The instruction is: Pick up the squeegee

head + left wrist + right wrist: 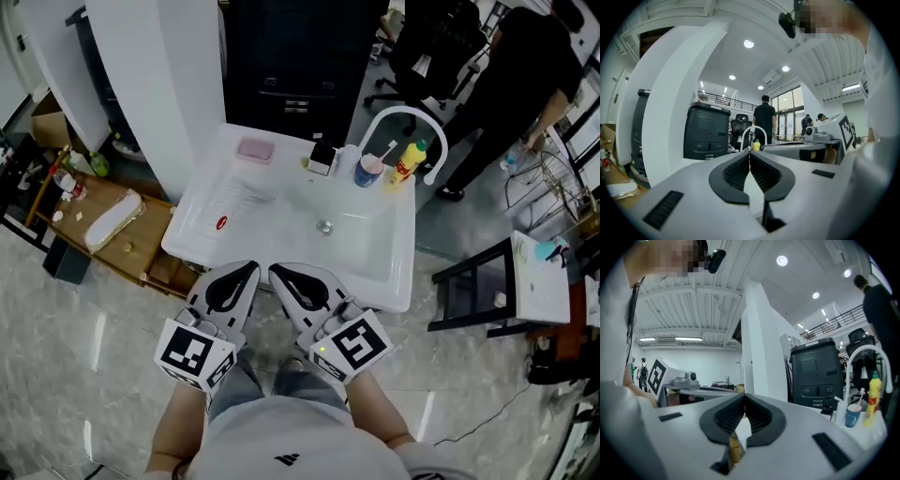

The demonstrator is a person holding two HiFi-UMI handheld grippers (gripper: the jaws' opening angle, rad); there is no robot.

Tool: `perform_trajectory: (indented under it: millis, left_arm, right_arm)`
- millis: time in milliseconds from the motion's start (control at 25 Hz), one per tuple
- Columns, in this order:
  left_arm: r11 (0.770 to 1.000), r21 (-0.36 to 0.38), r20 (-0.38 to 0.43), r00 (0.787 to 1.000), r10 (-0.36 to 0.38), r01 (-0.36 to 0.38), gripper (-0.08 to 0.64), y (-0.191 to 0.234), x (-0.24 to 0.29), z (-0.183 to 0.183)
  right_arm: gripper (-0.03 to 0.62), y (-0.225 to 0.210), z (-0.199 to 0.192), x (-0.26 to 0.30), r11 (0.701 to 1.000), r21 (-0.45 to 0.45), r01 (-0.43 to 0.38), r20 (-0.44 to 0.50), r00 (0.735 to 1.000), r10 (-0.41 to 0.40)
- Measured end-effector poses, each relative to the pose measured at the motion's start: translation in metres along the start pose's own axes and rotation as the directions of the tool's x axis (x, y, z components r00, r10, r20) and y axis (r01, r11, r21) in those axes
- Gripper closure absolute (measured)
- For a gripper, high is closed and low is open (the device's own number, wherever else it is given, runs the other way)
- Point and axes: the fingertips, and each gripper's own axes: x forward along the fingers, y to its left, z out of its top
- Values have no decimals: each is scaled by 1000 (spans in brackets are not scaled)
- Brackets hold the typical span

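Observation:
Both grippers are held side by side at the near edge of a white sink unit (384, 281). My left gripper (250, 269) is shut with nothing between its fingers, and its jaws meet at the tips in its own view (749, 154). My right gripper (277, 272) is shut and empty as well (744, 397). On the sink's flat left part lies a pale, see-through thing (246, 193) with a small red piece (221, 223) near it. I cannot tell whether that is the squeegee. It is ahead of the left gripper and apart from it.
At the sink's back stand a pink pad (255, 149), a small black item (322, 157), a blue cup (367, 170), a yellow bottle (409, 159) and an arched white faucet (403, 117). A person (525, 84) stands at the right. A low wooden shelf (112, 230) is to the left.

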Motion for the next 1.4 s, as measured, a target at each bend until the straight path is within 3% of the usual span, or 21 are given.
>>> perform_trajectory:
  millis: [480, 880, 1400]
  left_arm:
    - [991, 15, -24, 991, -133, 133, 546, 80, -2, 8]
    - [969, 2, -39, 969, -245, 245, 546, 122, -8, 5]
    - [964, -30, -51, 963, -266, 264, 546, 142, 7, -5]
  right_arm:
    - [581, -2, 5, 80, 990, 20, 140, 16, 990, -140]
    - [581, 8, 0, 122, 969, 23, 245, -3, 970, -245]
    - [581, -7, -8, 133, 956, 23, 292, -25, 956, -291]
